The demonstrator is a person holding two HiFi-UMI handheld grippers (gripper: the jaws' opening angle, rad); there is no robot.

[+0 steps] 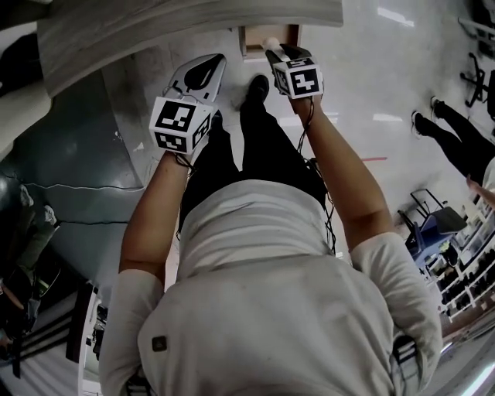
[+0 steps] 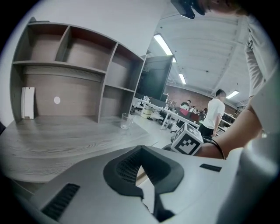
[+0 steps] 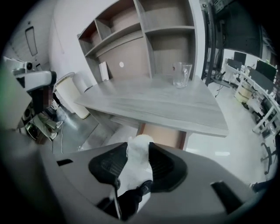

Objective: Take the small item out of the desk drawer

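My right gripper (image 1: 272, 48) is raised in front of the desk (image 1: 193, 19) and shut on a small white item (image 3: 138, 164). The item's rounded top pokes out past the black pads (image 3: 164, 164). Below it, under the desk's edge, is the wooden drawer (image 1: 267, 37), pulled out; in the right gripper view the drawer (image 3: 162, 134) shows beneath the item. My left gripper (image 1: 203, 73) is held up beside the right one, over the desk's front edge. Its pads (image 2: 127, 168) meet at the tips with nothing between them. The right gripper's marker cube (image 2: 189, 139) shows in the left gripper view.
A clear drinking glass (image 3: 182, 75) stands on the grey wood-grain desk top (image 3: 153, 103), in front of an open shelf unit (image 2: 65, 65). A white bin (image 3: 72, 94) is left of the desk. A person's legs (image 1: 456, 139) and shelving are at the right of the room.
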